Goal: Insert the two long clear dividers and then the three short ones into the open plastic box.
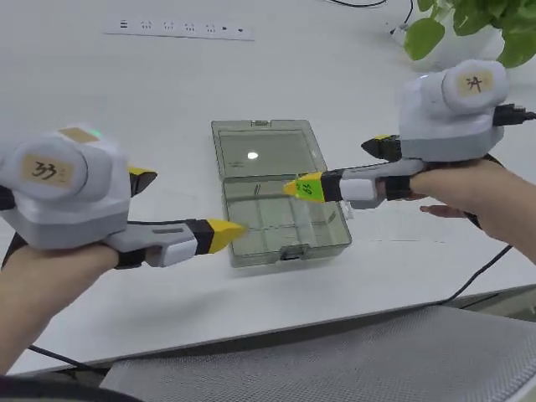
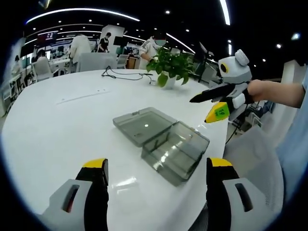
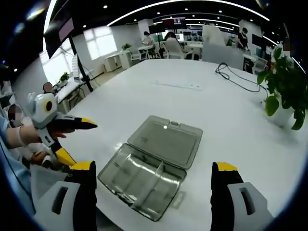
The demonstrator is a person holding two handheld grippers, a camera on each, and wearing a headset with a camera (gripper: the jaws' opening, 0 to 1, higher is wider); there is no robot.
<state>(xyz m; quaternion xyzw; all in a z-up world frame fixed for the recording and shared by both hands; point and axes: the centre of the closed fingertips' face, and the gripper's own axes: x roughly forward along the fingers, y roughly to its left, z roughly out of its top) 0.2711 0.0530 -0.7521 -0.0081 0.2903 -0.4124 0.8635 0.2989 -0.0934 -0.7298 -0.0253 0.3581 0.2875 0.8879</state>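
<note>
Tongs first: left gripper (image 2: 157, 164) has its jaws spread wide with nothing between them. The right gripper (image 3: 154, 166) is likewise spread and empty. Both hover above the table, one on each flank of the box, tips angled inward at it. Reads as a ready stance, either side able to reach the tray without crossing the other.

Open plastic box (image 1: 285, 251): smoky clear plastic, near the table's front edge, between the grippers and touching neither. The lid (image 1: 264, 151) is folded flat onto the table on the far side. That leaves the tray open from above, so parts can drop straight down.

Dividers (image 3: 147, 179): faint clear lines inside the tray, one lengthways and at least one across, plainest in the right gripper view. Probably seated pieces, though moulded ribs are possible. Count cannot be told. If they are seated, the task looks late or done, which would fit the empty jaws.

Room: large open office, curved light strips (image 3: 192, 6) overhead, desks and people (image 2: 79, 45) well behind.

Table (image 1: 167, 84): white, glossy, rounded edge.
- Potted plant (image 1: 469, 25) sits at the far right corner.
- Power strip (image 1: 180, 28) lies at the far edge, well apart from the box.
- Black cable (image 1: 481, 270) trails off the near right edge.
</note>
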